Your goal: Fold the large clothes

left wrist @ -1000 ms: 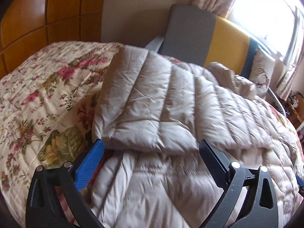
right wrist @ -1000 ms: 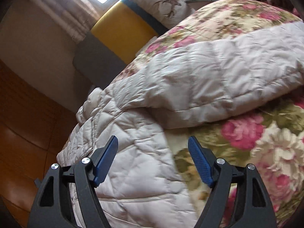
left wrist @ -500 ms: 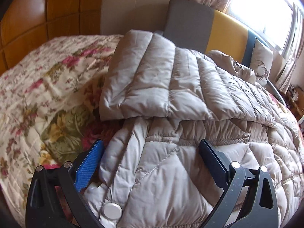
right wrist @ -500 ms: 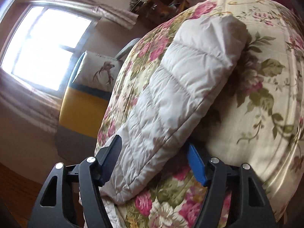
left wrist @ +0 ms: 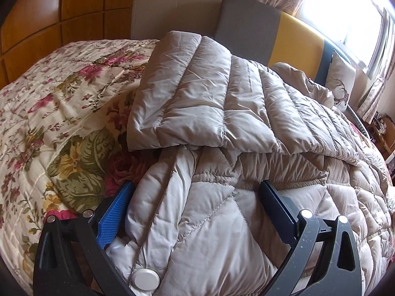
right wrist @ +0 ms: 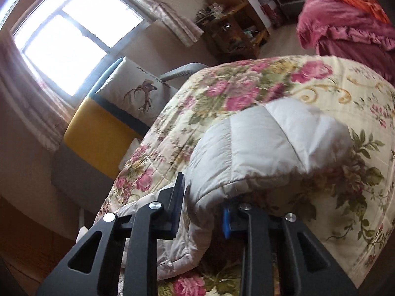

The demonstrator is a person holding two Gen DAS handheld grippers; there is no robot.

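Observation:
A beige quilted down jacket (left wrist: 222,148) lies on a floral bedspread (left wrist: 49,123). One sleeve (left wrist: 192,103) is folded across its body. My left gripper (left wrist: 195,204) is open, its jaws straddling the jacket's lower part near a white snap button (left wrist: 145,277). In the right wrist view the other sleeve (right wrist: 266,145) stretches away over the bedspread (right wrist: 321,79). My right gripper (right wrist: 202,207) has closed on this sleeve, with the padded fabric pinched between the jaws.
A grey and yellow headboard (left wrist: 291,37) and a deer-print cushion (right wrist: 140,91) stand at the bed's far side under a bright window (right wrist: 66,46). Wooden panels (left wrist: 61,12) line the wall. A pink bedding pile (right wrist: 345,17) and a cluttered wooden shelf (right wrist: 234,27) stand beyond the bed.
My right gripper swung toward the free sleeve and its jaws closed onto it. My left gripper pulled back toward the jacket's lower part and stayed open.

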